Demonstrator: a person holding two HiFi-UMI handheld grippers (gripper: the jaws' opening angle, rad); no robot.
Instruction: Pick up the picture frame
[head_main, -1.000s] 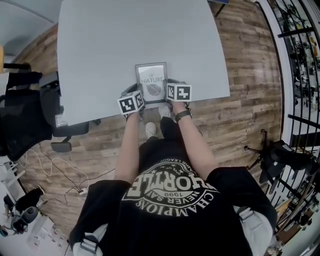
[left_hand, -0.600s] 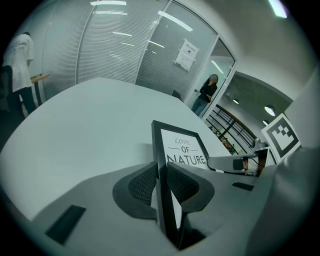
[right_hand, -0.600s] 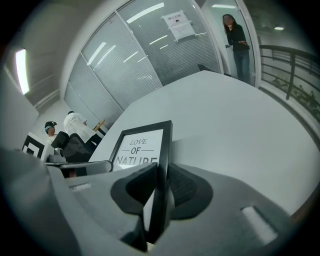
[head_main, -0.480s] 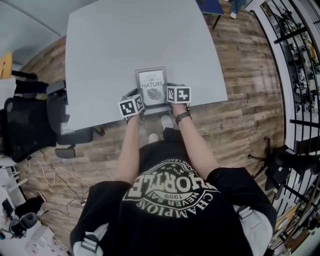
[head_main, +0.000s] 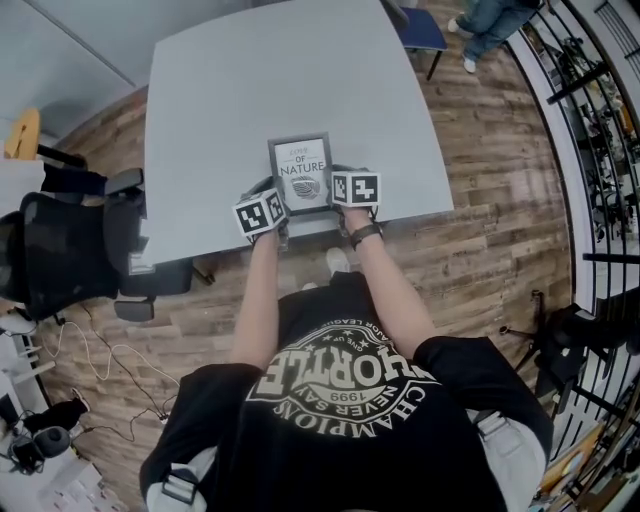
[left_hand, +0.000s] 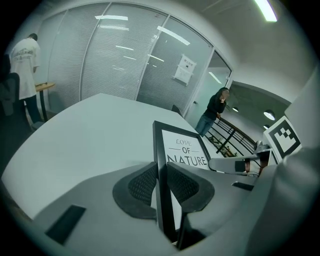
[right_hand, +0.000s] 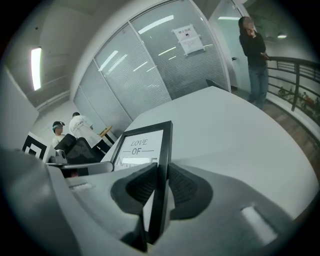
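The picture frame (head_main: 302, 172) has a black rim and a white print that reads "Love of Nature". It hangs over the near edge of the grey table (head_main: 230, 90), held from both sides. My left gripper (head_main: 277, 212) is shut on the frame's left rim (left_hand: 159, 165), with one pad on each face. On the other side my right gripper (head_main: 342, 197) is shut on the right rim (right_hand: 162, 170) in the same way. In each gripper view the frame (left_hand: 182, 148) runs edge-on between the pads, its far end tilted up off the table (right_hand: 235, 125).
A black office chair (head_main: 60, 250) stands left of the table, with cables on the wood floor (head_main: 480, 230) below it. A blue chair (head_main: 420, 28) sits at the far right corner. Railings (head_main: 600, 150) run along the right. People stand in the room behind (right_hand: 254, 55).
Both grippers have risen with the frame between them, lifting it off the table top. The head view has shifted, so the table now sits lower and more to the right.
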